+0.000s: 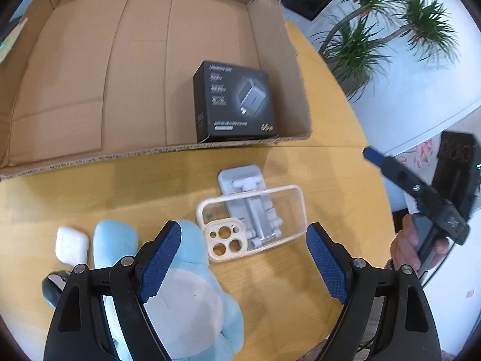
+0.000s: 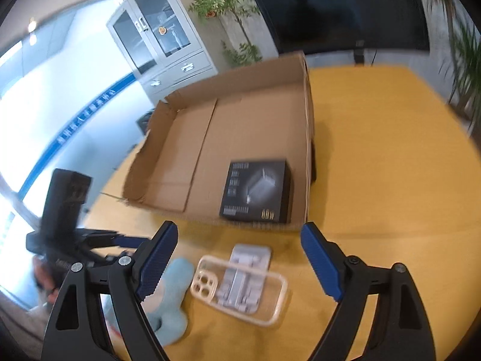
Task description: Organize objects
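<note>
A shallow cardboard box (image 1: 90, 75) lies open on the yellow table (image 1: 330, 165), with a black charger box (image 1: 234, 102) in its near right corner. In front of it a clear phone case (image 1: 296, 210) with a cream rim rests over a grey phone stand (image 1: 240, 177). A light blue plush toy (image 1: 192, 294) lies under my left gripper (image 1: 243, 225), which is open and holds nothing. My right gripper (image 2: 238, 226) is open and empty above the phone case (image 2: 240, 288) and stand (image 2: 251, 254). The black box (image 2: 258, 191) and the plush (image 2: 174, 288) show there too.
A white earbuds case (image 1: 72, 243) and a dark rounded object (image 1: 52, 285) sit left of the plush. A hand (image 1: 402, 243) holds the other gripper at the right edge. Potted plants (image 1: 375, 30), a dark screen (image 2: 336, 9) and a glass cabinet (image 2: 156, 30) stand beyond the table.
</note>
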{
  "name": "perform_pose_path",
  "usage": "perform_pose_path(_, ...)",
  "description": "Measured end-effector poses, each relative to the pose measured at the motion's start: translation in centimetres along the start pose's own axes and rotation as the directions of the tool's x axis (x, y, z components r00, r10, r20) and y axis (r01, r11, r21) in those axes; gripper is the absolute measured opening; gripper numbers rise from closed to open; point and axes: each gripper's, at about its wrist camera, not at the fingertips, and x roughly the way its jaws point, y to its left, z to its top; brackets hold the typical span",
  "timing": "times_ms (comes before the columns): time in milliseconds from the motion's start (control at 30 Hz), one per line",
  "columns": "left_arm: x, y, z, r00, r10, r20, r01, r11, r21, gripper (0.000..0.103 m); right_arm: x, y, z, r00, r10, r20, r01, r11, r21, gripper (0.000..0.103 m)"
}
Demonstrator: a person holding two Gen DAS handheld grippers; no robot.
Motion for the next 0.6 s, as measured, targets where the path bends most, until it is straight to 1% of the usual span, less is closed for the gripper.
perform_pose_path(67, 0.6, 0.2, -0.3, 1.000, -0.006, -0.007, 0.006, 1.000, -0.021, 0.086, 1.1, -2.8, -1.4, 0.999, 0.029, -0.038, -0.026, 0.995, 0.095, 0.082)
perform_pose_path(133, 1.3, 0.5, -0.5, 1.000, -0.017, -0.019, 0.016, 0.999, -0.044, 0.086, 2.5, -5.5, -2.7, 0.996, 0.059, -0.069, -0.044, 0.977, 0.210, 0.076)
perform_pose_path(167, 1.7, 0.6, -0.5, 0.999, -0.017, -0.028, 0.015, 0.999, -0.052, 0.086, 3.0, -6.3, -3.3, 0.994, 0.073, -0.085, -0.051, 0.970, 0.236, 0.072)
perform_pose_path(233, 2.4, 0.7, -0.5, 0.999, -0.003, -0.046, 0.000, 0.998, -0.062, 0.086, 4.2, -7.2, -4.2, 0.987, 0.101, -0.121, -0.067, 0.964, 0.256, 0.069)
perform_pose_path(300, 3.1, 0.7, -0.4, 0.998, -0.002, -0.058, -0.002, 0.997, -0.071, 0.086, 5.5, -7.8, -4.9, 0.979, 0.131, -0.155, -0.084, 0.957, 0.278, 0.063)
perform_pose_path(400, 3.5, 0.7, -0.1, 0.998, -0.014, -0.055, 0.010, 0.997, -0.072, 0.086, 7.0, -7.9, -5.3, 0.967, 0.137, -0.217, -0.070, 0.954, 0.292, 0.057)
perform_pose_path(500, 3.9, 0.9, 0.3, 0.999, -0.011, -0.049, 0.007, 0.997, -0.080, 0.086, 7.4, -7.5, -5.4, 0.959, 0.165, -0.231, -0.095, 0.954, 0.286, 0.056)
perform_pose_path(567, 4.3, 1.3, 0.5, 0.998, -0.011, -0.057, 0.006, 0.996, -0.092, 0.086, 7.4, -7.1, -5.7, 0.958, 0.168, -0.231, -0.103, 0.957, 0.270, 0.055)
perform_pose_path(600, 4.5, 1.4, 0.6, 0.998, -0.011, -0.059, 0.006, 0.995, -0.098, 0.086, 7.5, -7.0, -5.7, 0.958, 0.167, -0.235, -0.103, 0.959, 0.263, 0.053)
